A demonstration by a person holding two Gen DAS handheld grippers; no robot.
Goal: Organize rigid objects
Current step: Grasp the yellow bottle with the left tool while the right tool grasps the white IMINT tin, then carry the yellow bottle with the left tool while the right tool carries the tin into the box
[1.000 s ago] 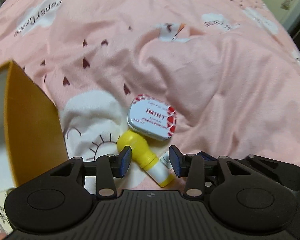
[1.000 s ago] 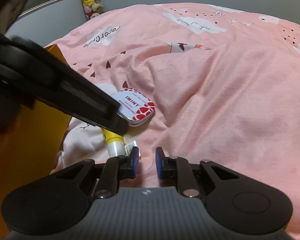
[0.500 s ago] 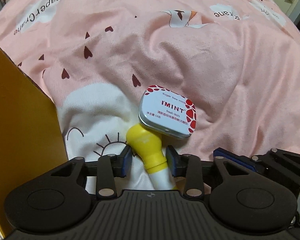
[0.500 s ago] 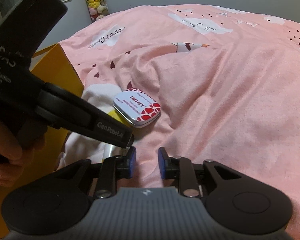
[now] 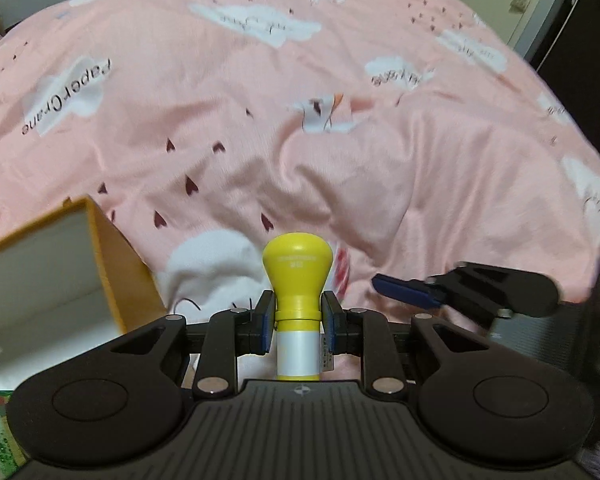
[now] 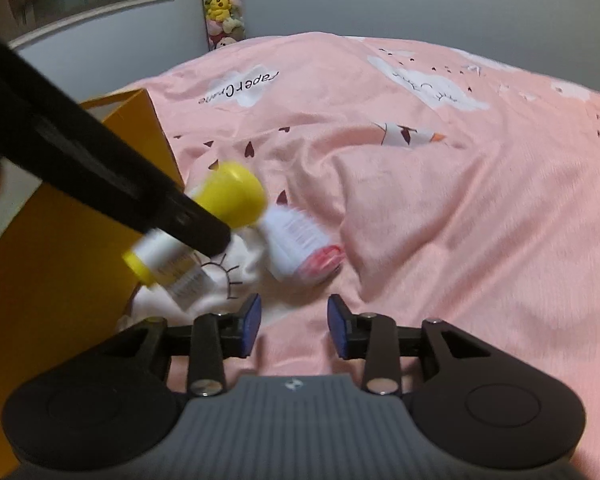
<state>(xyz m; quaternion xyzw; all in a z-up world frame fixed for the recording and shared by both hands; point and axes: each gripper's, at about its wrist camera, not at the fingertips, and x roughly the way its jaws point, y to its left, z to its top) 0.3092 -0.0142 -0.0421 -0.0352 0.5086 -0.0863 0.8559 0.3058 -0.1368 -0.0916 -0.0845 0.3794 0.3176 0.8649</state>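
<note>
My left gripper [image 5: 296, 322] is shut on a small white bottle with a bulbous yellow cap [image 5: 297, 276] and holds it above the pink bed cover. The bottle also shows in the right wrist view [image 6: 204, 224], lifted in the left gripper's fingers [image 6: 188, 216]. A red-and-white mint tin [image 6: 304, 248] lies blurred and tilted on the cover, just ahead of my right gripper [image 6: 294, 326], which is open and empty. In the left wrist view the tin [image 5: 342, 274] is mostly hidden behind the bottle. The right gripper's blue fingertips [image 5: 404, 290] show at the right.
An open yellow cardboard box [image 5: 112, 248] with a white inside stands at the left, also seen in the right wrist view [image 6: 60, 240]. The pink bed cover [image 5: 380, 180] with white clouds is wrinkled. Plush toys [image 6: 222, 4] hang on the far wall.
My left gripper closed on the yellow-capped bottle and lifted it off the cover. My right gripper opened wider. The mint tin shifted and now looks tilted.
</note>
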